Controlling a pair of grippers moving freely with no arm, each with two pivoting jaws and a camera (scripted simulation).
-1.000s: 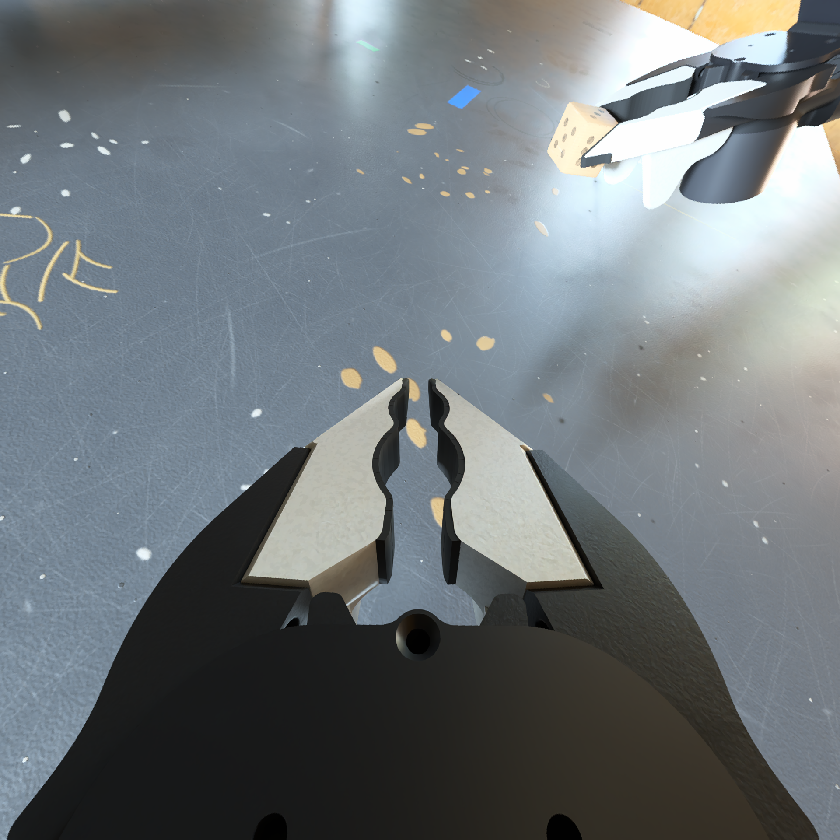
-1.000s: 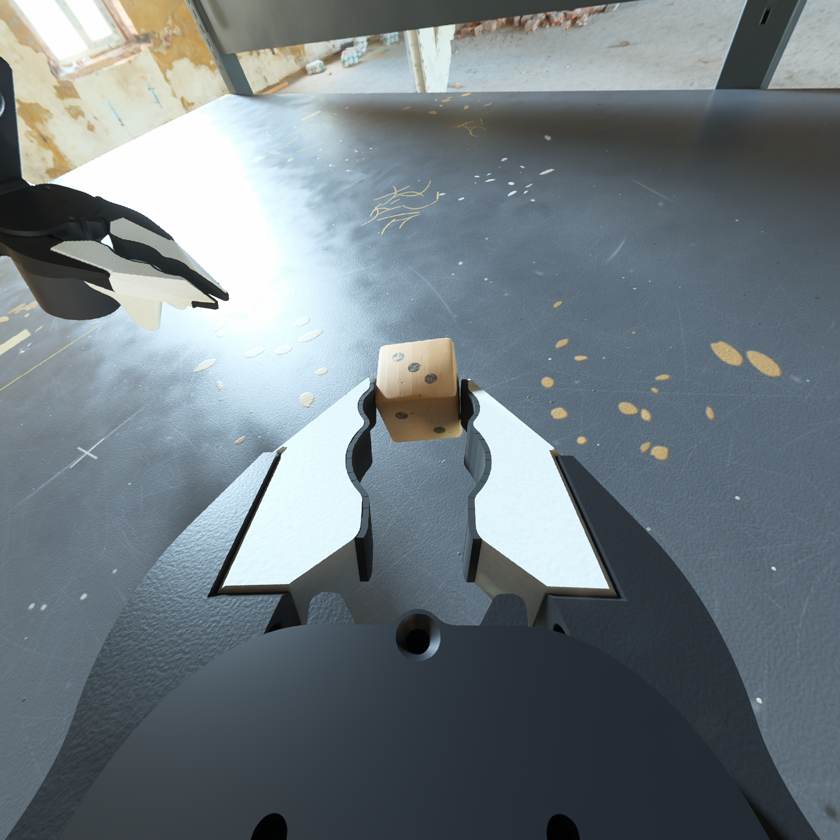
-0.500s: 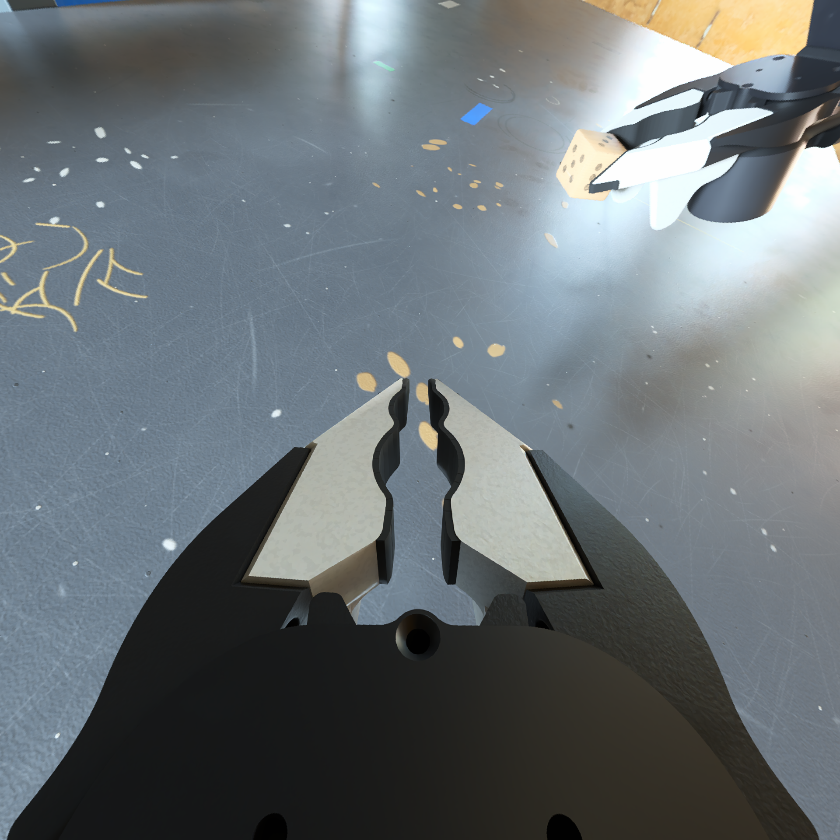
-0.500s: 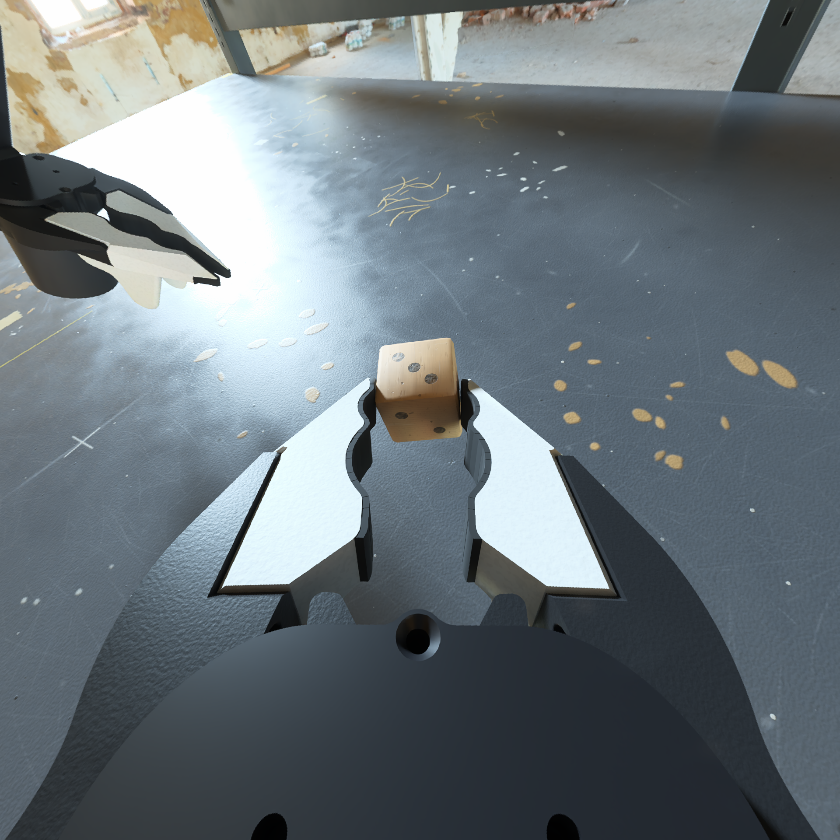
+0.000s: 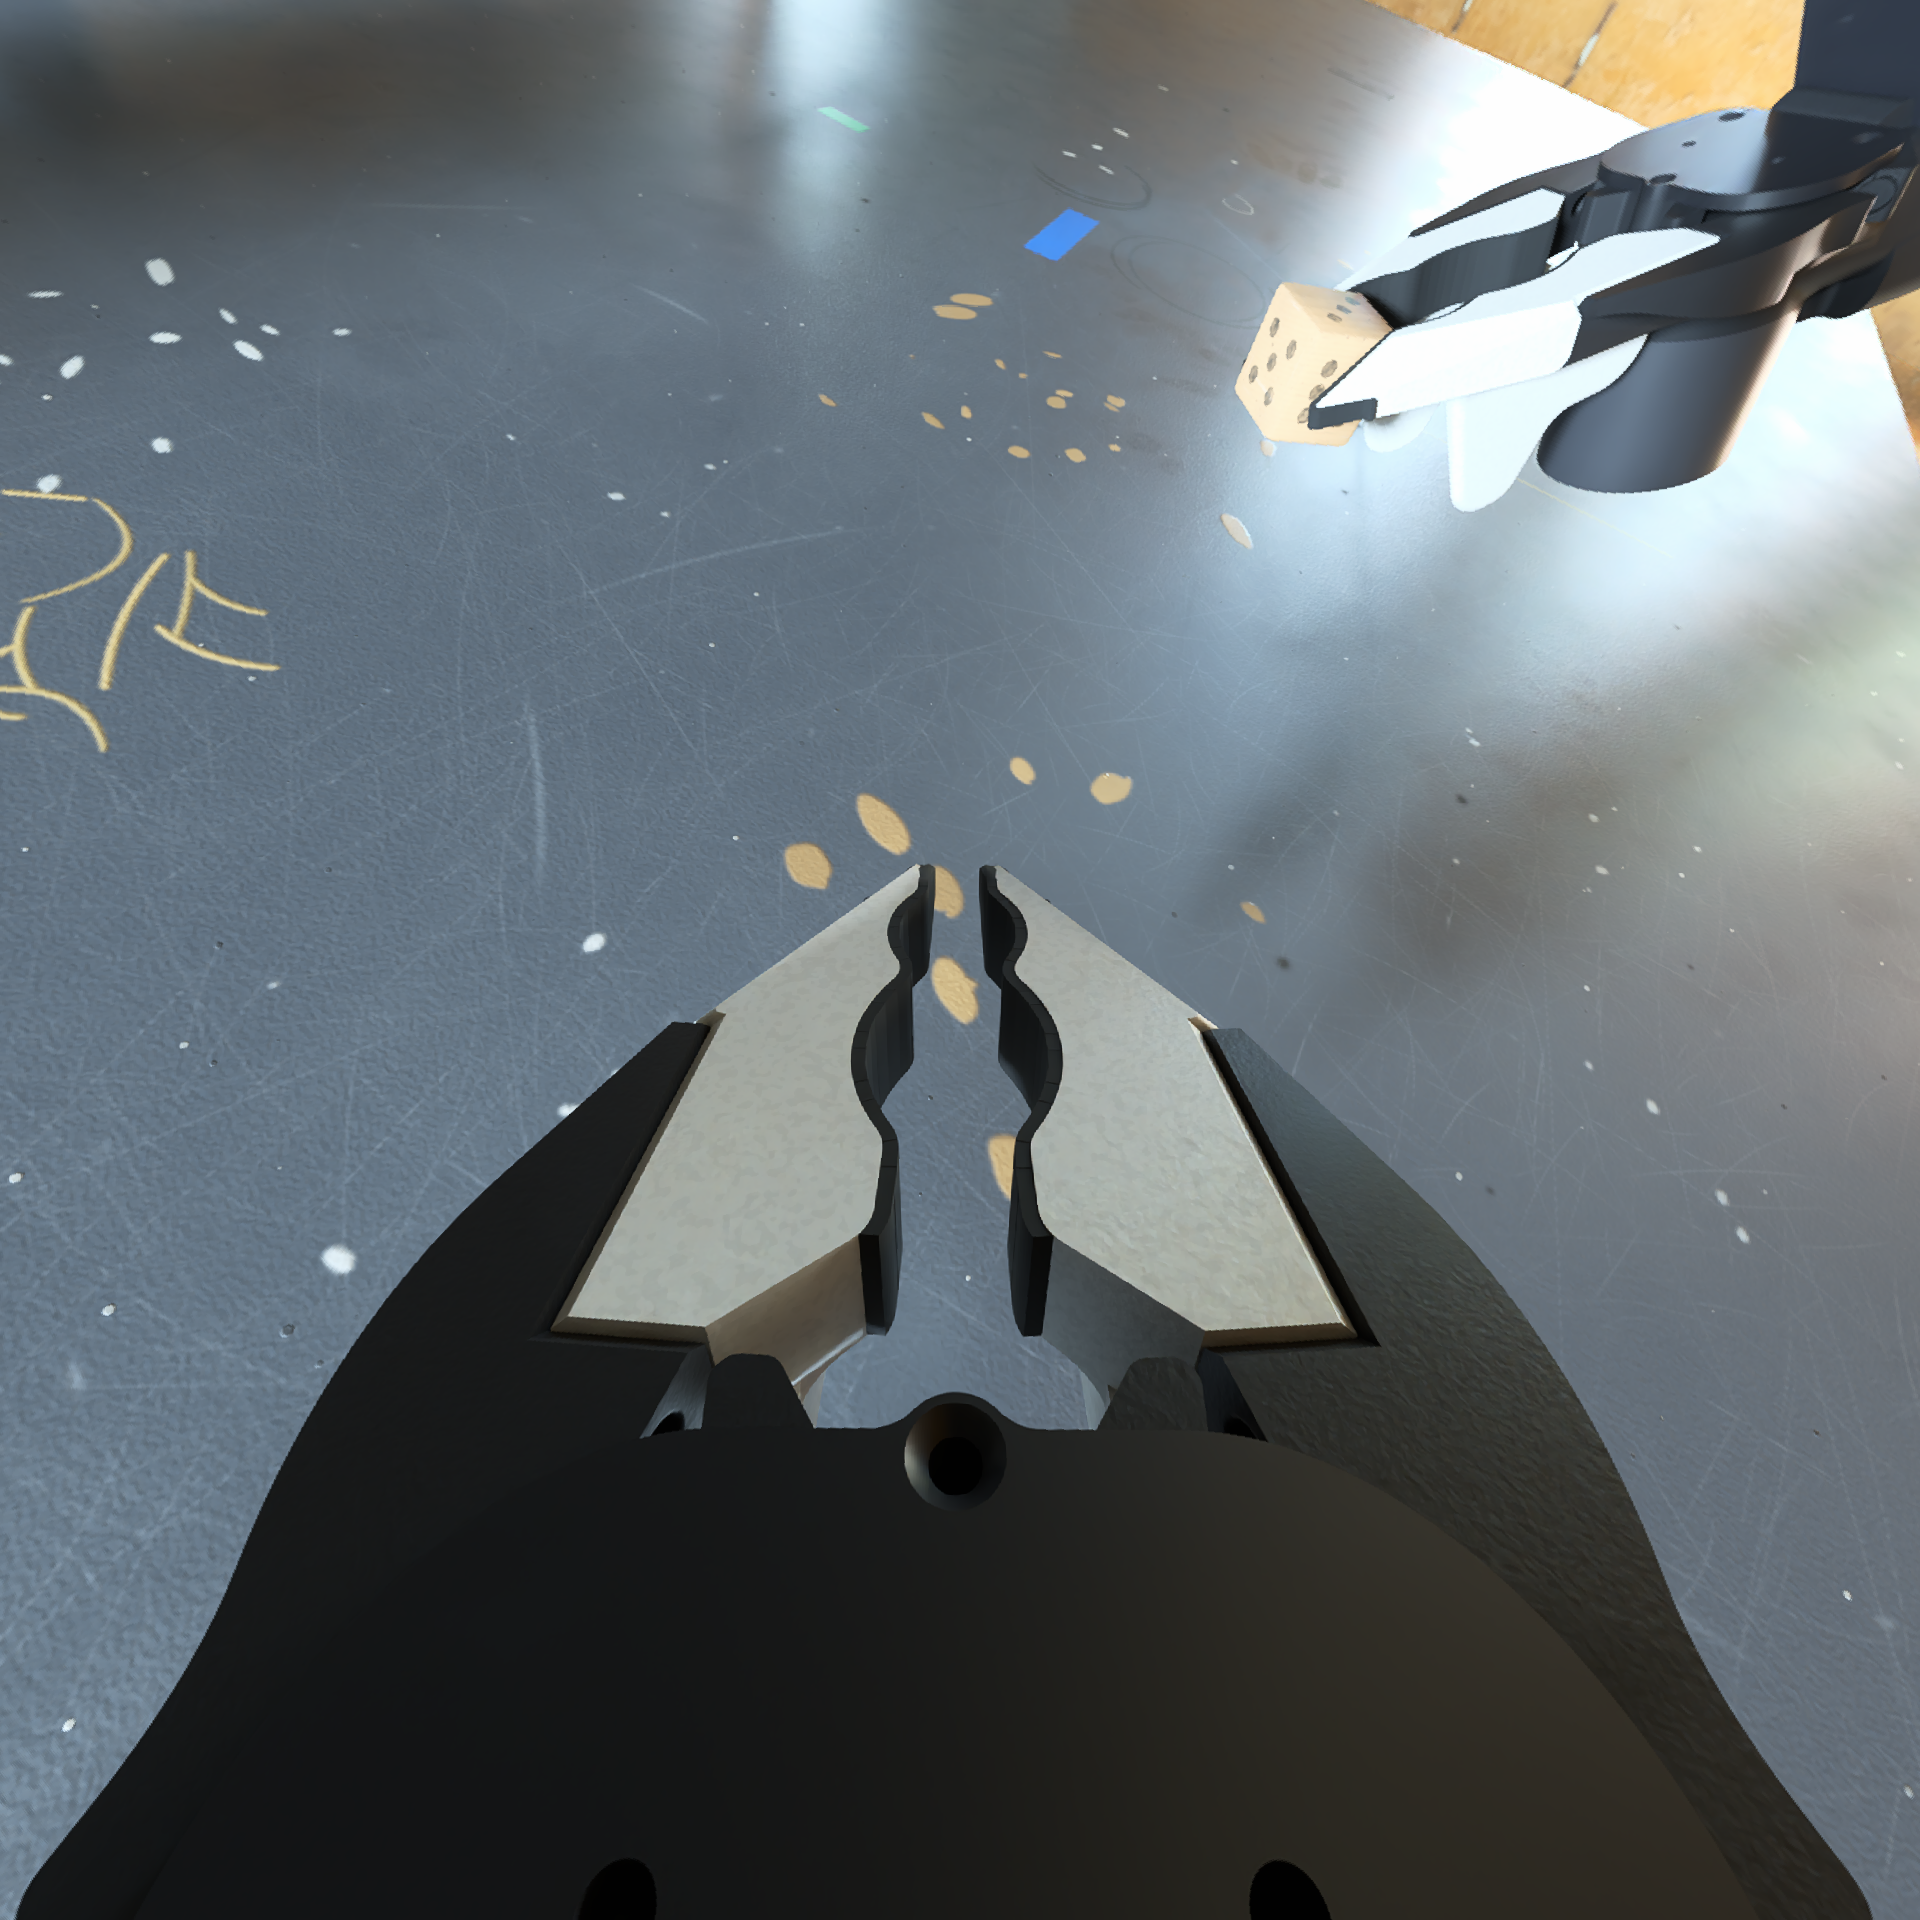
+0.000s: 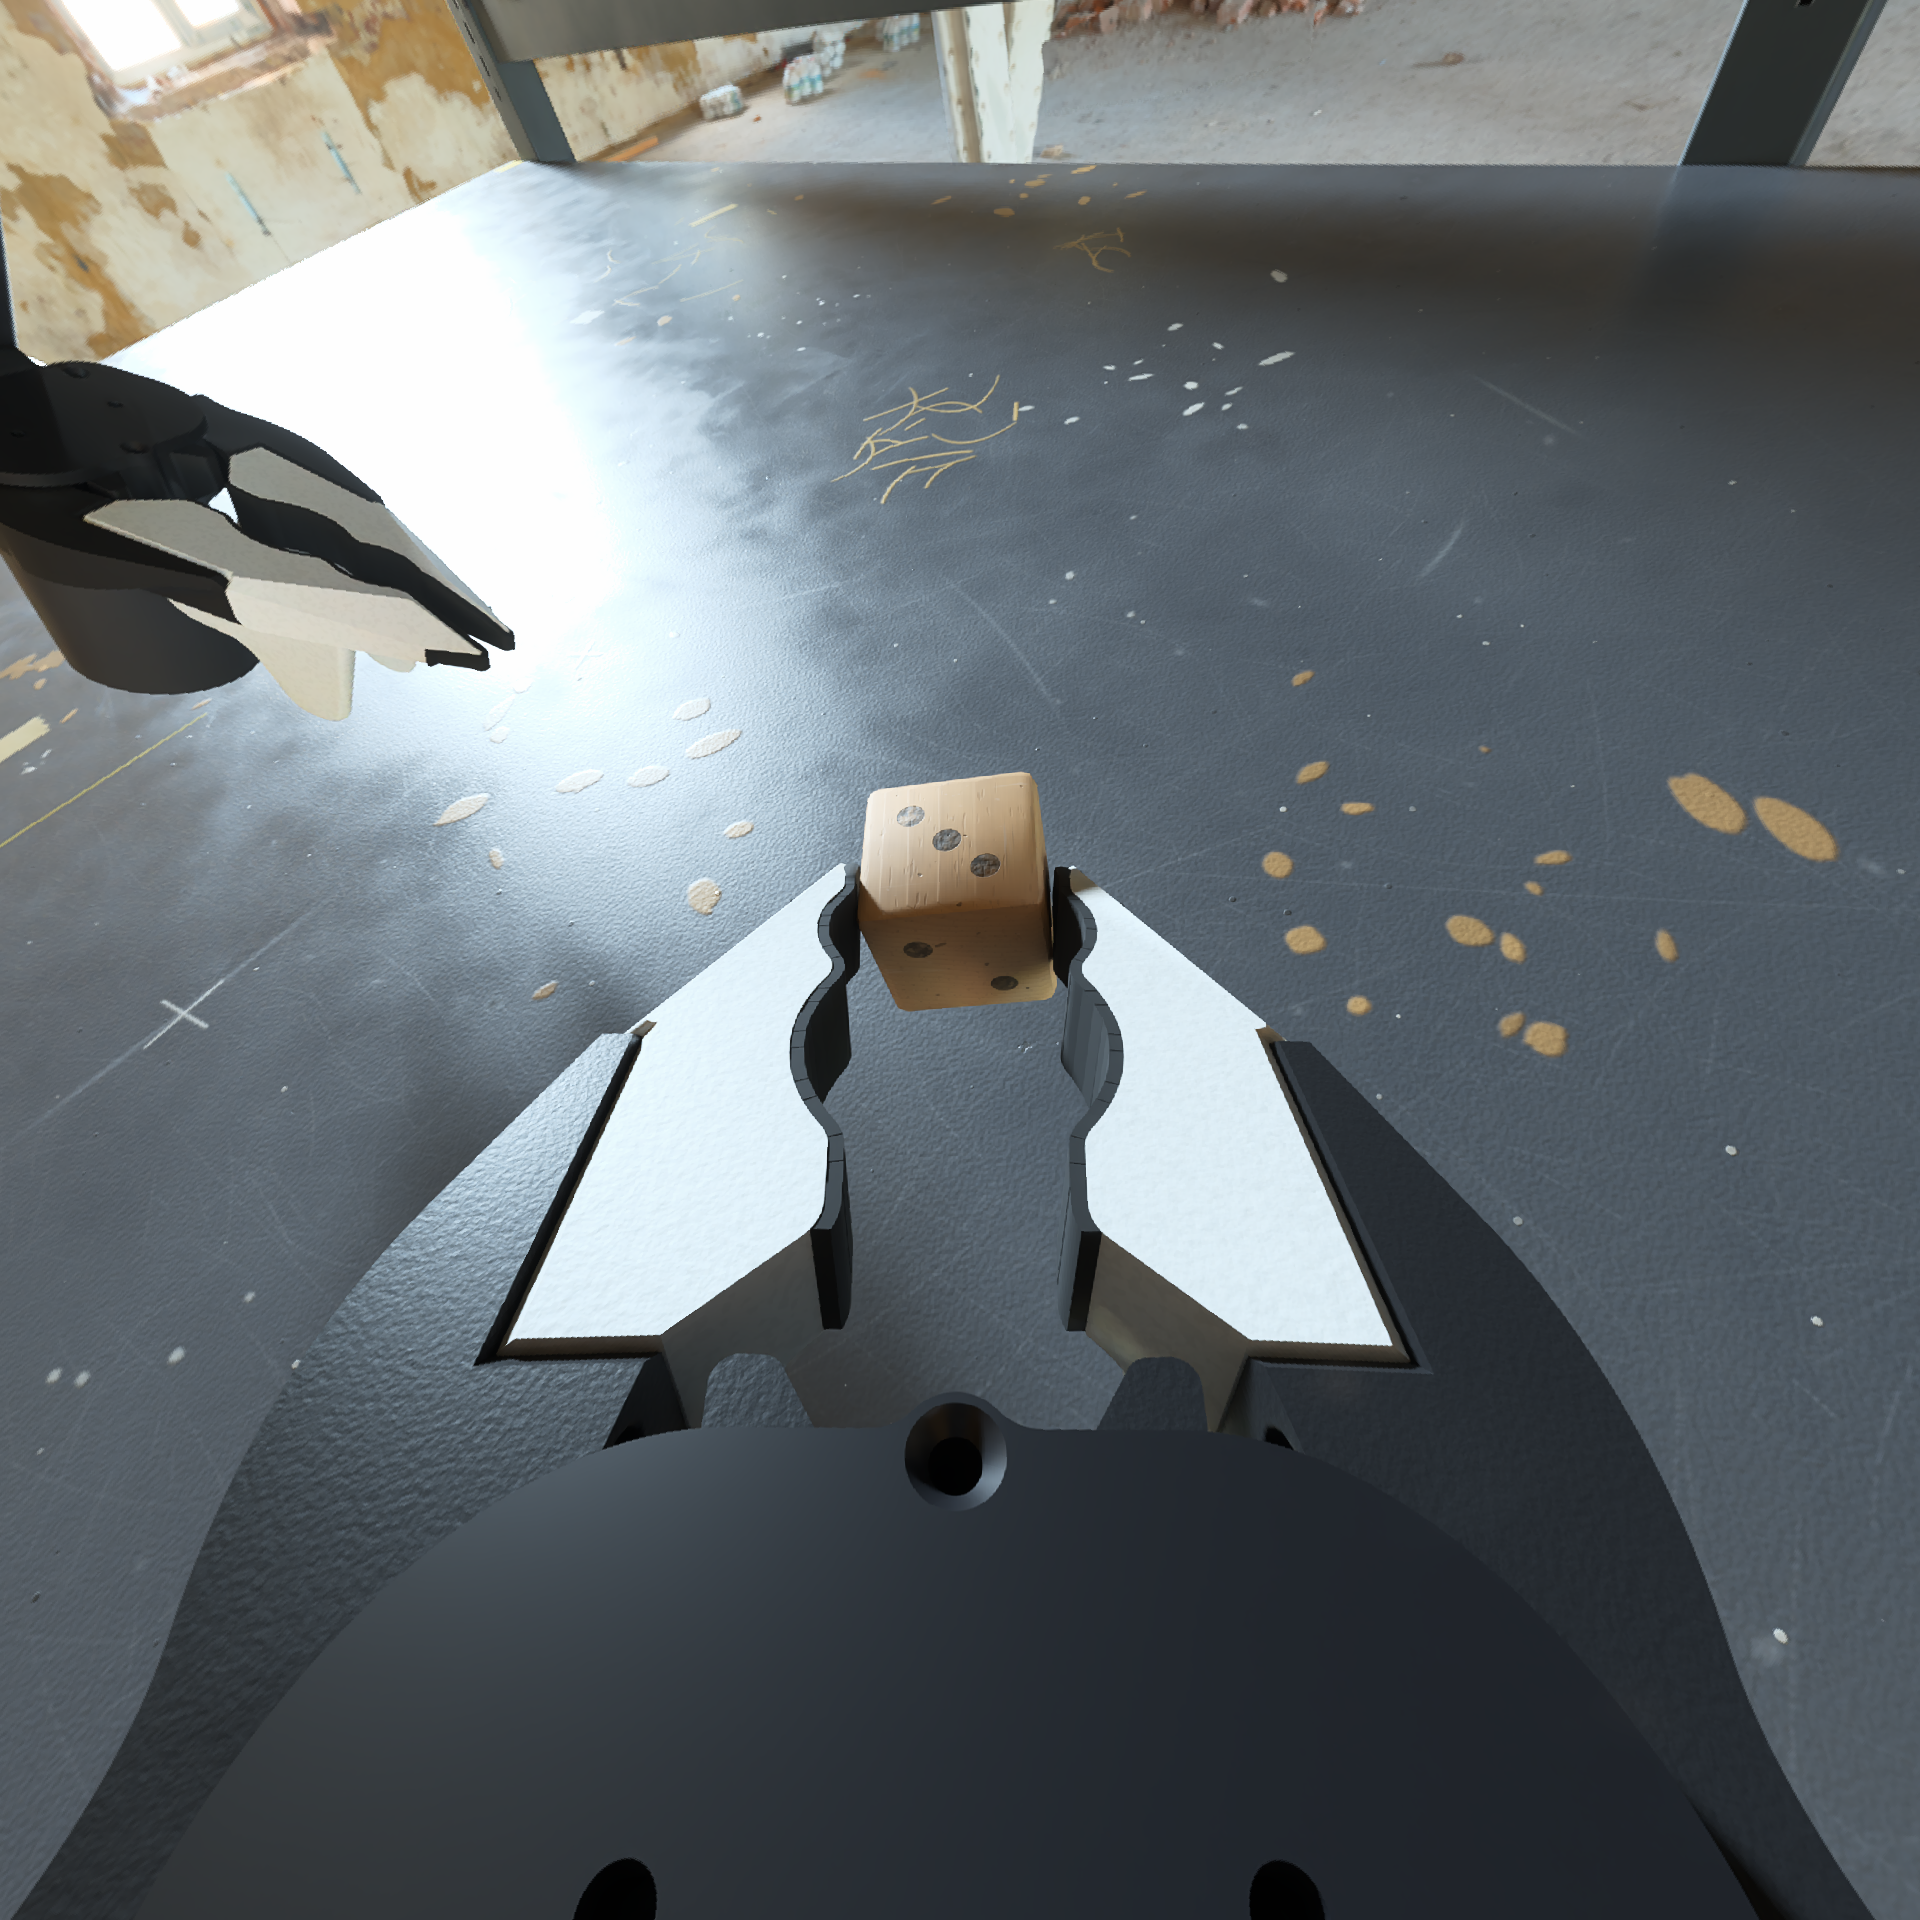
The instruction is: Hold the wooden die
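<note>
The wooden die (image 6: 951, 883) is a light cube with dark pips. My right gripper (image 6: 956, 885) is shut on it, gripping its two sides at the fingertips, and holds it just above the dark grey table (image 6: 1351, 520). In the left wrist view the die (image 5: 1283, 364) and the right gripper (image 5: 1351, 358) show at the upper right. My left gripper (image 5: 953, 878) is shut and empty, with only a narrow slit between its fingers, above the table (image 5: 520, 831). It also shows in the right wrist view (image 6: 483, 649), to the left of the die and apart from it.
The table carries tan paint spots (image 5: 883, 826), yellow scribbles (image 5: 125, 623) and a small blue patch (image 5: 1060, 231). Its far edge (image 6: 1247, 166) meets metal frame legs (image 6: 1766, 83). A tan floor shows past the table's corner (image 5: 1662, 62).
Both views have drifted only slightly. My right gripper stays shut on the die, off the table. My left gripper stays shut and empty.
</note>
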